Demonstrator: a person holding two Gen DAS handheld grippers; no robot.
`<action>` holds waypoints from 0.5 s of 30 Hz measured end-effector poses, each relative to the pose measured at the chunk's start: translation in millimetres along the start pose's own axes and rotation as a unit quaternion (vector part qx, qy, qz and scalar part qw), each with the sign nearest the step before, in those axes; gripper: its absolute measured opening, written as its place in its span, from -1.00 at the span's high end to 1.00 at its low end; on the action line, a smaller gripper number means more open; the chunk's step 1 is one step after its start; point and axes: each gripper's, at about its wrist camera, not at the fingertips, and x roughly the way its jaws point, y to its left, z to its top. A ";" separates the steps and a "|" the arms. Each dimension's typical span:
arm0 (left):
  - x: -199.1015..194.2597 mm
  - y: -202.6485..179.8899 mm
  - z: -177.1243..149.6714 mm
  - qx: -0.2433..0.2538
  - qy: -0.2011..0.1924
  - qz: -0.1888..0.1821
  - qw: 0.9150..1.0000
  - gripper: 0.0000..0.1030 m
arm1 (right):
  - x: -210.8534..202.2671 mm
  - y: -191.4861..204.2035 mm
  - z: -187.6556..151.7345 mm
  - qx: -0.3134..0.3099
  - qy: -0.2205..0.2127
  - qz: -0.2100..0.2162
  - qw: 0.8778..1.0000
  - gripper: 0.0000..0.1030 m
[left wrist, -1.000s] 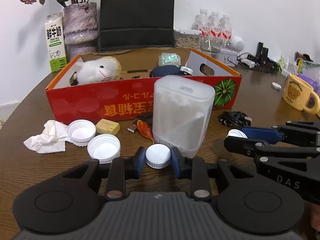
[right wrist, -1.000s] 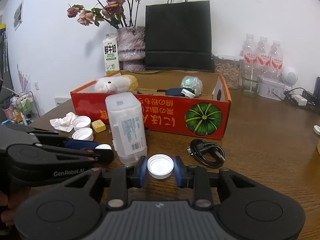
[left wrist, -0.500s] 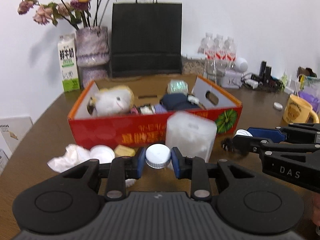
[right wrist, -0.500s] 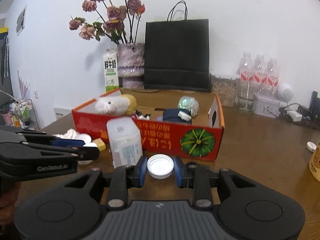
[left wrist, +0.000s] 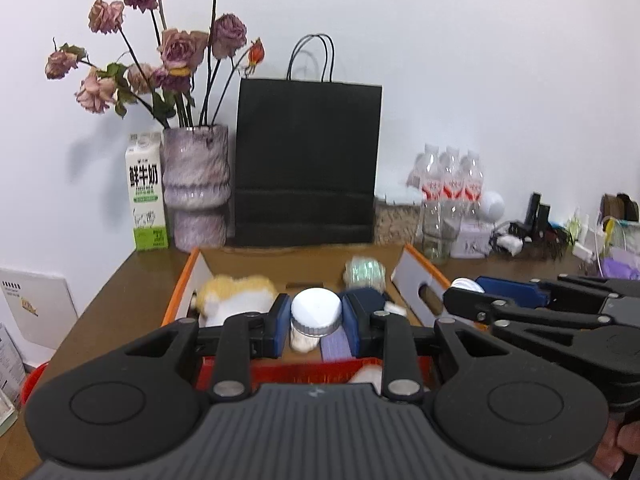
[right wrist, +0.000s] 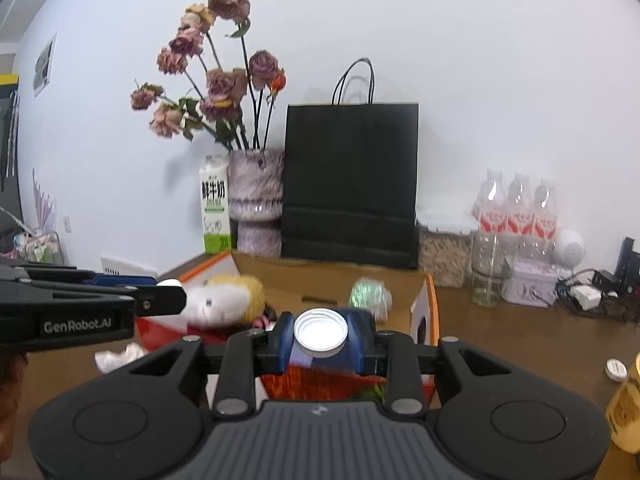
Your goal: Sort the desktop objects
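left wrist view: left gripper (left wrist: pixel 316 322) pinches a white cap (left wrist: pixel 316 310), held above the red box (left wrist: pixel 182 292); plush toy (left wrist: pixel 236 294) inside; right wrist view: right gripper (right wrist: pixel 320 338) clamps a second white cap (right wrist: pixel 320 330), hollow side up, over the same box (right wrist: pixel 430 308)

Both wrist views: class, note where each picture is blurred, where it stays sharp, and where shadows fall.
Left wrist view: the box contents smear, the black bag stays fairly crisp, and the flowers cast a soft shadow on the wall. Right wrist view: the plush toy is blurred, the held cap sharper; straight edges bow near the rim.
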 end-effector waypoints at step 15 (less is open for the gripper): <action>67.8 13.7 24.4 -0.037 0.007 -0.008 0.999 0.44 | 71.3 -9.5 24.0 0.022 0.008 0.004 1.000 0.47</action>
